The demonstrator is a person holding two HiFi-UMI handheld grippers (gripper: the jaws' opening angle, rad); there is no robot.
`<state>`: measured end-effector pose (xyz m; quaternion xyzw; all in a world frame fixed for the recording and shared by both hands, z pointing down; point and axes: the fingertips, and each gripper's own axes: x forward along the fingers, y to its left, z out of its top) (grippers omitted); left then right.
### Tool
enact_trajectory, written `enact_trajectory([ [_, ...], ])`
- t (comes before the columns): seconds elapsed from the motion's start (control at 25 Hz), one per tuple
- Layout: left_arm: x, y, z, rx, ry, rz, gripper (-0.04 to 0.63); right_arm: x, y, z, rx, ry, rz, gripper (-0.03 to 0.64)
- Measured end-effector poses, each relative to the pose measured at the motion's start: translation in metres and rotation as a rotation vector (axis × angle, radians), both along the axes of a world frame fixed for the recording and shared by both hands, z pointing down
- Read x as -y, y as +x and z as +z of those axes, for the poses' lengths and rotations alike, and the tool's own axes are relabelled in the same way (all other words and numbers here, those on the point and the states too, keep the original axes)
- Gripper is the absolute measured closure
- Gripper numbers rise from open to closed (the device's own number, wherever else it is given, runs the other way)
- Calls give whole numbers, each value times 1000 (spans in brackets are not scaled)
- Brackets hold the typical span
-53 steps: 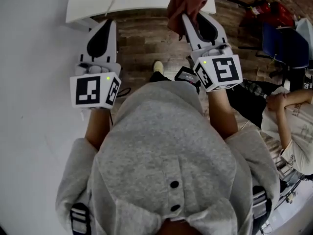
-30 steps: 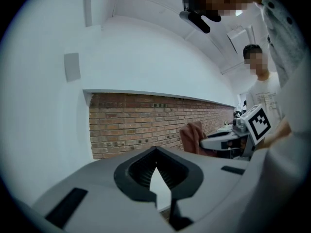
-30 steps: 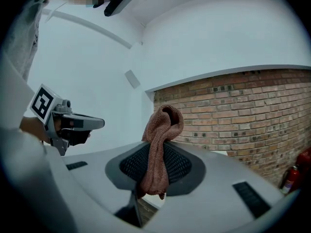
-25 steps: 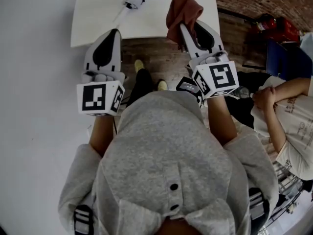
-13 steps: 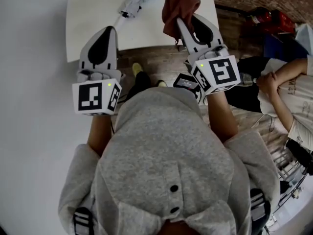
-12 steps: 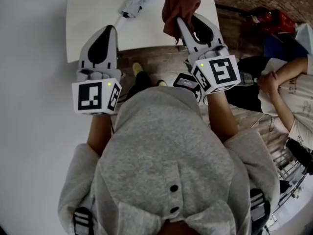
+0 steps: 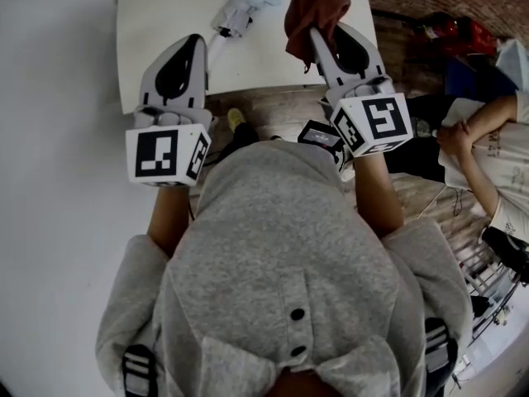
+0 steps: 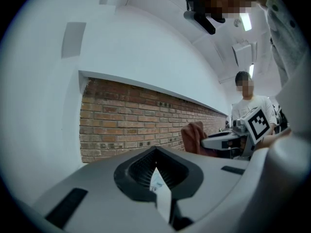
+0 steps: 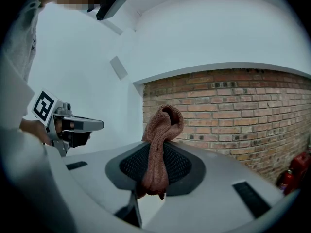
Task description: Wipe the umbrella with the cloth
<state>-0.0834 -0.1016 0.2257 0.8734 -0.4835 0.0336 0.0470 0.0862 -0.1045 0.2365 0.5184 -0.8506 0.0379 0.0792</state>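
- Task status: wiping not begun; the cloth (image 7: 314, 7) is apart from the umbrella (image 7: 246, 2). The approach and all the wiping are left, as I judge it.
- Umbrella: folded, pale, lying on the white table (image 7: 157, 23) toward its far edge; neither gripper touches it.
- Right gripper (image 7: 319, 35): jaws clamped on the brown cloth, which bunches above the tips and hangs below them, toward the table's right edge.
- Left gripper (image 7: 192, 48): jaws together, nothing held, at the table's near edge.

No legible text — none anywhere
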Motion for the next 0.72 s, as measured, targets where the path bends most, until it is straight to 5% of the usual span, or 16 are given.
enact_trajectory([
  [0.72,39,-50,40,-36,-82,24,581,41,-34,10,-57,-44,43,523],
])
